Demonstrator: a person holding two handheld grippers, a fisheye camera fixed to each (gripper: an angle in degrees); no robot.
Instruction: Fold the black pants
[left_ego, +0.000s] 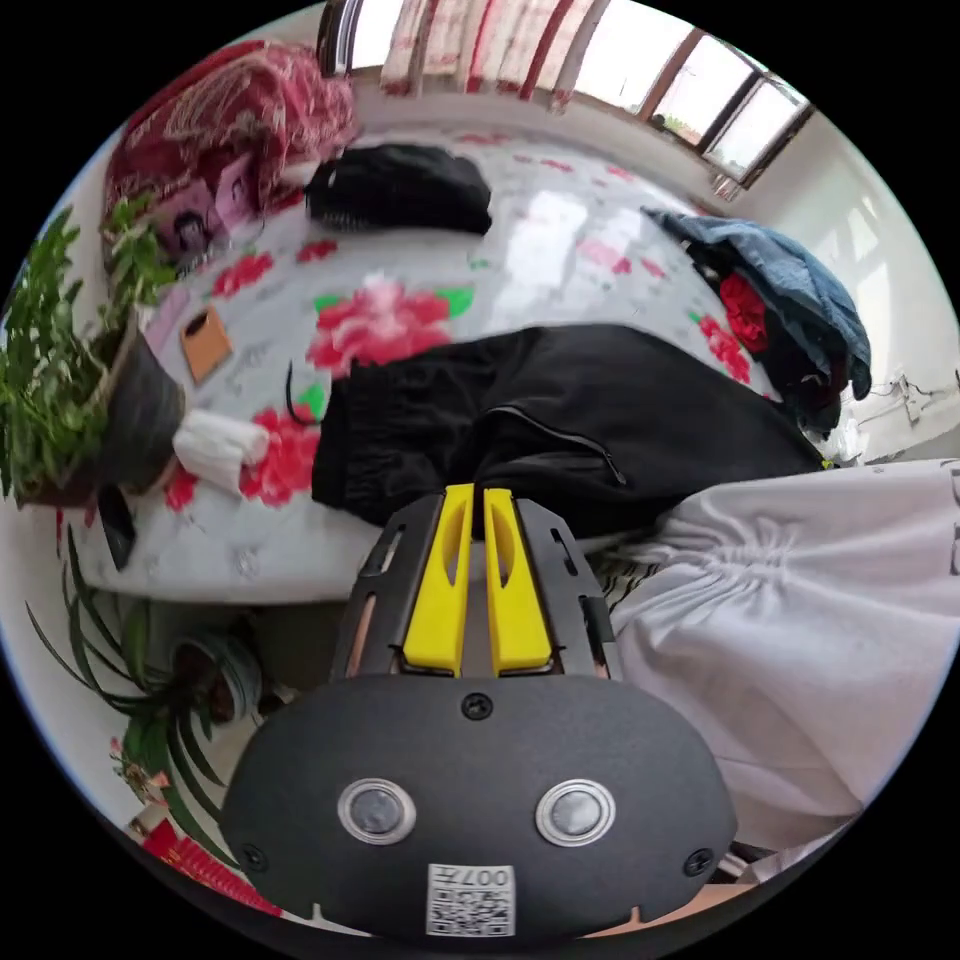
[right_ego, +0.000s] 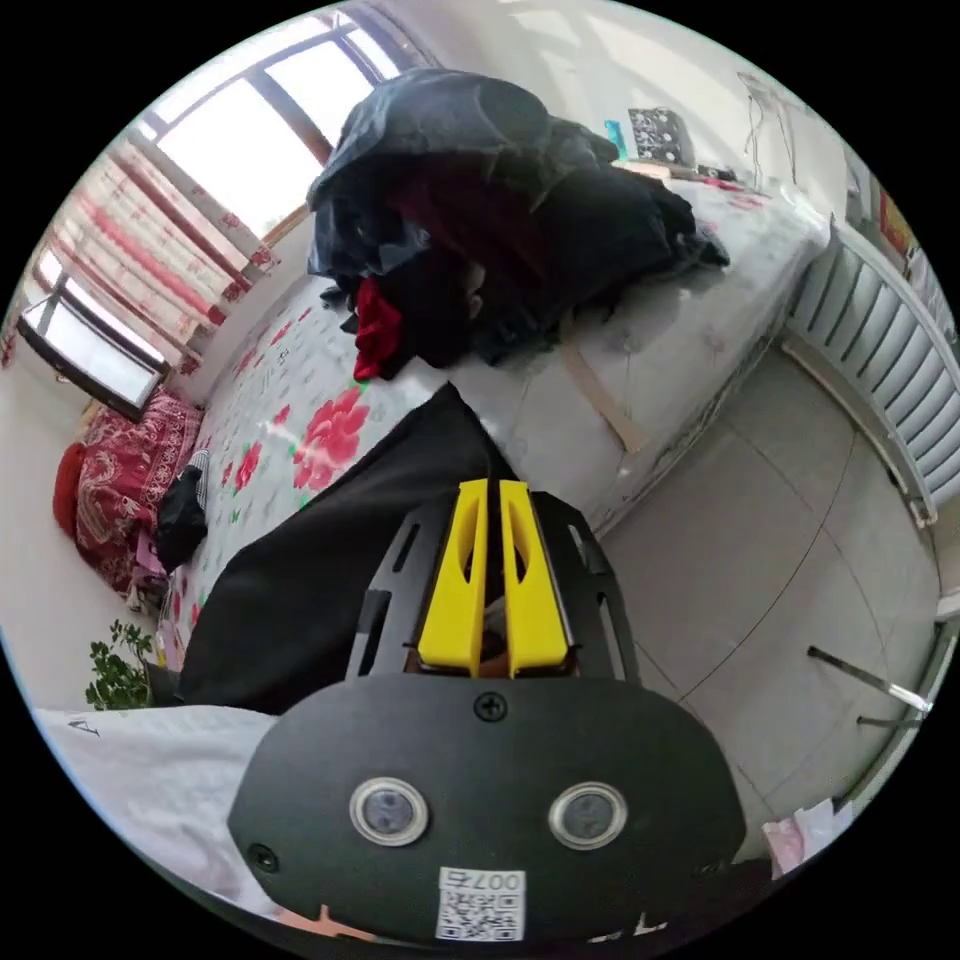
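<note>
- The black pants (left_ego: 560, 430) lie on the floral bed (left_ego: 400, 300) at its near edge — within my reach.
- My left tool (left_ego: 478, 500) and right tool (right_ego: 493, 495) are both narrowed to a slit, holding nothing — I judge neither has gripped yet.

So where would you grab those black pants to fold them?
Probably the waistband end of the pants, near the white cloth roll. It lies flat on the bed by the near edge, so come in low from that edge, pinching the hem.
</note>
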